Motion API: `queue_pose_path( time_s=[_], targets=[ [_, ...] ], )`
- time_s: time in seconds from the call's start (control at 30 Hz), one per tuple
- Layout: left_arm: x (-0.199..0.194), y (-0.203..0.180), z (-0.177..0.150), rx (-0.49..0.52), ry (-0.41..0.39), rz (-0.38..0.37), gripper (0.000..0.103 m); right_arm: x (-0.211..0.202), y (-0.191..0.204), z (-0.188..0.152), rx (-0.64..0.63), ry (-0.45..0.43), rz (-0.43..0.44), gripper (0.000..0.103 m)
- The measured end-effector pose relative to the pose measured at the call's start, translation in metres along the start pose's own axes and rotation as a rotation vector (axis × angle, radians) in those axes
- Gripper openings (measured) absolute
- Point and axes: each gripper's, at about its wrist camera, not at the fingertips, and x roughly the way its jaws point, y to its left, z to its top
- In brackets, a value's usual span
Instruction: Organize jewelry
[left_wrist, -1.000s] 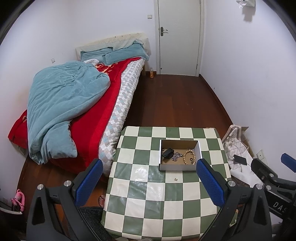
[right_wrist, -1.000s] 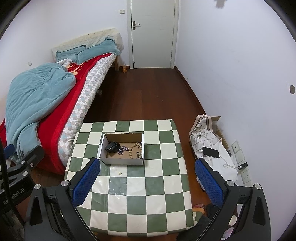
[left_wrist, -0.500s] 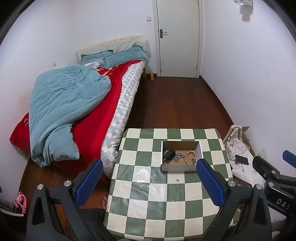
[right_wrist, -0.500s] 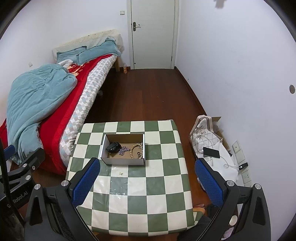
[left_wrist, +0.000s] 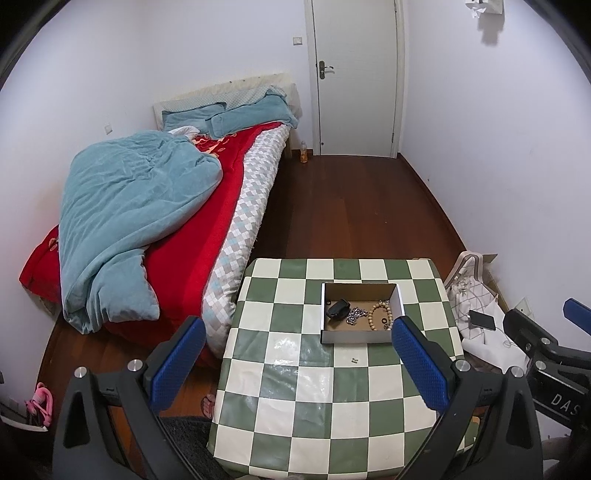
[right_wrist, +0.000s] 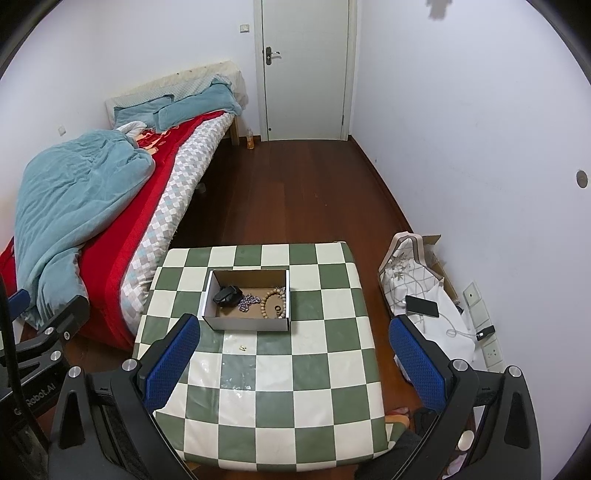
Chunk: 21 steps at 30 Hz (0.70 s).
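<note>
A small open cardboard box stands on the green-and-white checkered table. Inside it lie a black item, a silver chain and a wooden bead bracelet. A tiny pale piece lies on the table just in front of the box. My left gripper and my right gripper are both open and empty, held high above the table's near side.
A bed with a teal duvet and red cover runs along the table's left. A white bag with a phone on it sits on the floor to the right by the wall. A closed door is at the far end.
Both grippers have risen and drawn back a little, so the table and box look smaller and lower in view. Both stay open and empty.
</note>
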Motion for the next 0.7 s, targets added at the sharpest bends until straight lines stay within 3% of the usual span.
queue_pose_path(
  time_s=[0.7],
  targets=[
    [-0.004, 0.001, 0.001, -0.003, -0.009, 0.002, 0.103, -0.007, -0.004, 0.008, 0.006, -0.017, -0.004, 0.103]
  ],
)
